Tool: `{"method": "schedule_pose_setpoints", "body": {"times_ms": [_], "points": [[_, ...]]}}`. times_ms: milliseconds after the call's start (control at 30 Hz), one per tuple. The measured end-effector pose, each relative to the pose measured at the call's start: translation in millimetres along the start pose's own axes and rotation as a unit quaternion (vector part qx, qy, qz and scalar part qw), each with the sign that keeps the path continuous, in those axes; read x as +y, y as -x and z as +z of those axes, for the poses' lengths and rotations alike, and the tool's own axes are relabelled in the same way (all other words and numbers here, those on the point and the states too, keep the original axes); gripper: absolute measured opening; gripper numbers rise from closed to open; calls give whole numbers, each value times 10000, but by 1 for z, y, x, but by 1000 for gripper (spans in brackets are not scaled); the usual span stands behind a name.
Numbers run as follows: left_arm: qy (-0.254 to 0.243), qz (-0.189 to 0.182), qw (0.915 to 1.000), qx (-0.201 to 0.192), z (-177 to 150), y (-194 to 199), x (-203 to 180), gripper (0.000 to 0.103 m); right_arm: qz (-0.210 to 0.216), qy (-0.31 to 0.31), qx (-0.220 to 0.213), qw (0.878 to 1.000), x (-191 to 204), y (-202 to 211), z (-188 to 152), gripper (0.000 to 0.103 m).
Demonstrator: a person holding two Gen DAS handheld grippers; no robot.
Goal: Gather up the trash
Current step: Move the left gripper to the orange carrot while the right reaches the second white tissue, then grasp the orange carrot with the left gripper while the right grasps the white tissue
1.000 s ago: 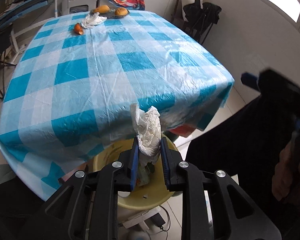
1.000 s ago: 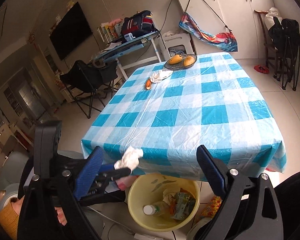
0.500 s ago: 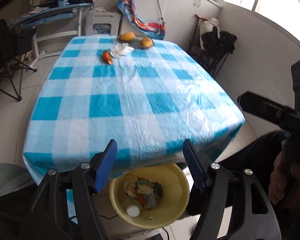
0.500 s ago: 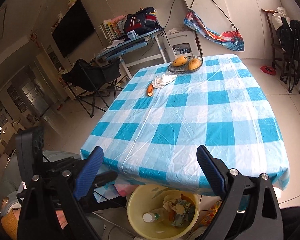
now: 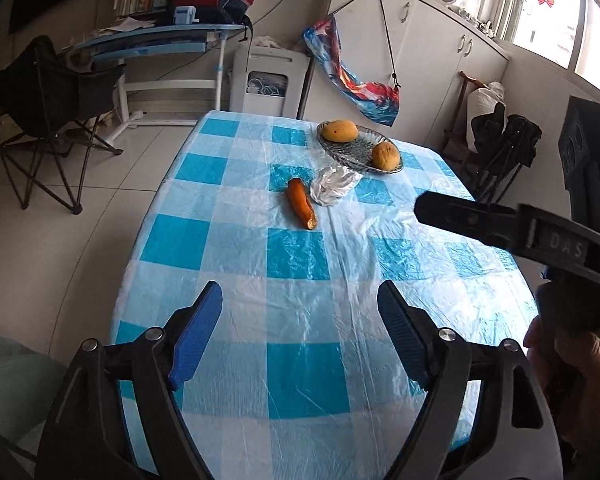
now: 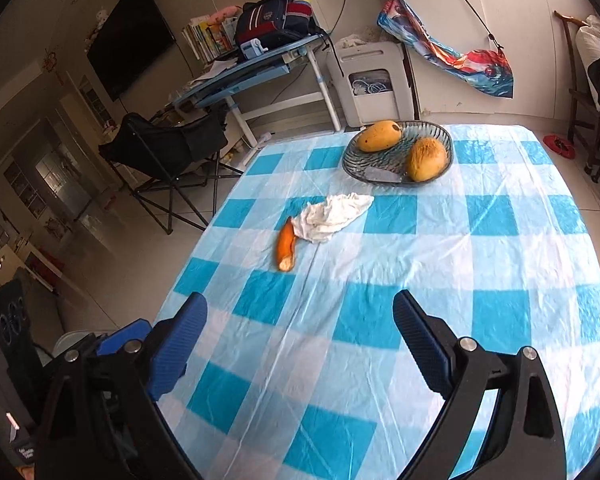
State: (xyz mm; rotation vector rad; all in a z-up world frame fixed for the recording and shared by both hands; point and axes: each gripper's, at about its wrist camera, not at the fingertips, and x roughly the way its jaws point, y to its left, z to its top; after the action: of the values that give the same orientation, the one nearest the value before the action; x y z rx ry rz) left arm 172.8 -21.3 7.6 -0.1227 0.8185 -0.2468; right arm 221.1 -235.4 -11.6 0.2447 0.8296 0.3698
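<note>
A crumpled white tissue [image 5: 334, 186] and an orange peel piece [image 5: 301, 202] lie side by side on the blue-and-white checked table [image 5: 300, 300], near its far end. Both also show in the right wrist view: the tissue [image 6: 332, 216] and the peel [image 6: 286, 246]. My left gripper [image 5: 300, 330] is open and empty, above the near part of the table. My right gripper [image 6: 300, 344] is open and empty, above the near part too, and shows from the side in the left wrist view [image 5: 500, 224]. The yellow bin is out of view.
A glass bowl [image 6: 398, 154] with two mangoes stands at the table's far end, just behind the tissue. A black folding chair [image 6: 168, 148], a desk [image 6: 252, 72] and a white appliance [image 6: 374, 84] stand beyond the table on the left and back.
My left gripper let go of a tissue over the yellow bin, opened, and rose over the table. Both grippers have moved forward toward the far end; the bin has dropped out of view.
</note>
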Motion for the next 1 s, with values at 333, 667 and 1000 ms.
{"method": "schedule_pose_setpoints", "body": {"times_ms": [333,667,1000], "points": [[216,171,9996,115,36,-54,15,81,-225,29,311,9993,-5,-91,48,90],[367,239,9988,230,61,-108,15,81,-377,497,831,9946,-30,-91,41,25],[-137,555,9972,477,68,-149,-22,43,-45,51,913,9958,-60,-45,22,23]]}}
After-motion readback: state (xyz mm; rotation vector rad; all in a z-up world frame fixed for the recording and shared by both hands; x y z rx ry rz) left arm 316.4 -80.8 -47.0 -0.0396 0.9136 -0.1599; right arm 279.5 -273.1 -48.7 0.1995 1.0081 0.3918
